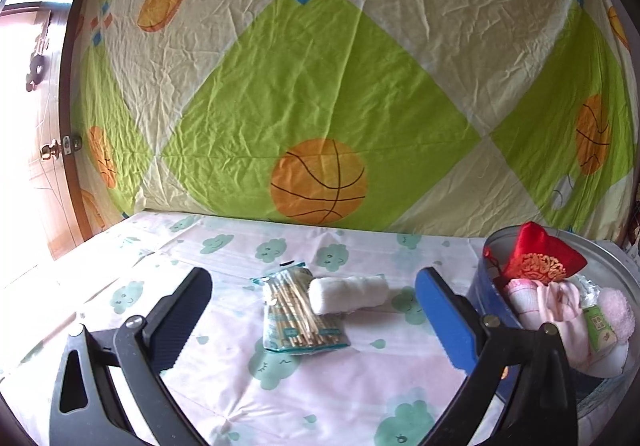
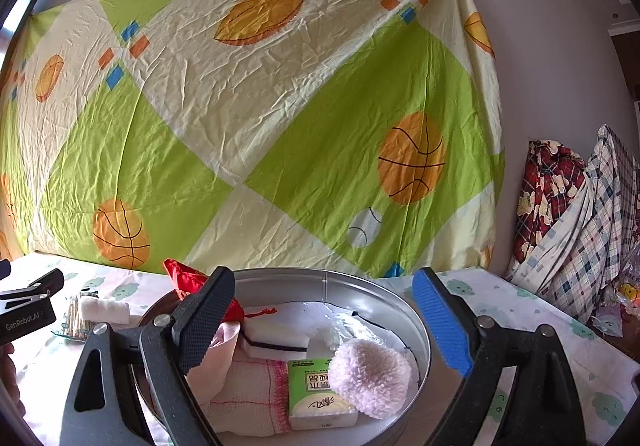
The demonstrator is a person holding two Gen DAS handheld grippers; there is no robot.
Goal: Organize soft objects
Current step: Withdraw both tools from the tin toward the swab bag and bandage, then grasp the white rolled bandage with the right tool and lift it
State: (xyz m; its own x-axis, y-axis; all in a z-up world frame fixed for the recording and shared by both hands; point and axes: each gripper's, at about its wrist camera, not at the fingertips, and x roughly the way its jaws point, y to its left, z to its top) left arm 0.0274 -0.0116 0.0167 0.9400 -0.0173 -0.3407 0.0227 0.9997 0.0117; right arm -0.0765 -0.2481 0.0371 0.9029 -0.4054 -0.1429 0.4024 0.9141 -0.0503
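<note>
My left tool (image 1: 312, 322) stands wide open with nothing in it, aimed at the white rolled cloth (image 1: 349, 294) and the packet of sticks (image 1: 298, 316), which lie touching on the cloud-print sheet (image 1: 224, 374). My right tool (image 2: 324, 322), also spread wide and empty, hangs over the metal tub (image 2: 360, 286), where a pink puff (image 2: 370, 382), a green tissue pack (image 2: 316, 392), what looks like a folded towel (image 2: 248, 394), and a red pouch (image 2: 188, 278) rest.

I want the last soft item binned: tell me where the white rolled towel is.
In the left wrist view the white rolled towel lies on the cloud-print sheet, touching the packet of sticks, left of the metal tub.
</note>
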